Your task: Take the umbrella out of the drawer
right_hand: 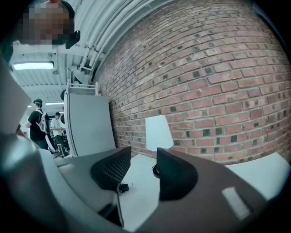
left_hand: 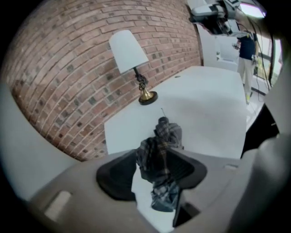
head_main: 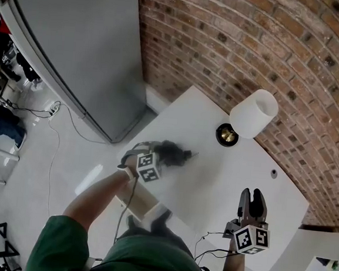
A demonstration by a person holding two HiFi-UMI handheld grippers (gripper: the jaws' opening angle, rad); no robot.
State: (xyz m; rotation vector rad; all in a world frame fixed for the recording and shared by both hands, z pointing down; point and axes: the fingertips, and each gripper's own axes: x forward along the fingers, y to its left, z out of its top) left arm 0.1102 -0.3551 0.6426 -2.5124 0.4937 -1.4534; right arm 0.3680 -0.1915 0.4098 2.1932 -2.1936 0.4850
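A folded dark plaid umbrella [head_main: 175, 153] lies on the white table top [head_main: 218, 183] near its left end. My left gripper [head_main: 151, 154] points down at it. In the left gripper view the umbrella [left_hand: 161, 152] sits between the jaws of the left gripper [left_hand: 153, 155]; a strip of white table shows between the left pad and the cloth, so the pads do not clamp it. My right gripper [head_main: 252, 196] hangs over the table's near right part, apart from the umbrella. The right gripper [right_hand: 143, 157] is open with nothing between its jaws. No drawer is in view.
A table lamp with a white shade [head_main: 254, 113] and a brass base [head_main: 227, 134] stands at the table's back edge against the brick wall [head_main: 254, 45]. A tall grey cabinet [head_main: 77, 41] rises at the left. Cables [head_main: 54, 134] trail over the floor.
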